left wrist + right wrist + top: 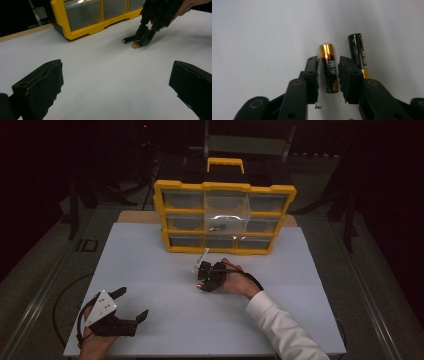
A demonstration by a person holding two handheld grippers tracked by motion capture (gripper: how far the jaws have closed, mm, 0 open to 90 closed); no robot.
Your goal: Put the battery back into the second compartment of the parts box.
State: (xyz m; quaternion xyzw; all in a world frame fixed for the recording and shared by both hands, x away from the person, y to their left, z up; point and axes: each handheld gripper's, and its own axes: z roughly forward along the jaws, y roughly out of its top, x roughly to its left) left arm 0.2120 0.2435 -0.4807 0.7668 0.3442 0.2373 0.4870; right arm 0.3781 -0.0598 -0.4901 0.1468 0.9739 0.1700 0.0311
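The left tool (129, 304) was parked near the bench (150, 265) edge, jaws wide apart, nothing between them. Further out, the right tool (329, 65) was closed around a battery (328, 67) lying flat, a second battery (358, 53) just beside, yellow organizer (224, 217) behind.
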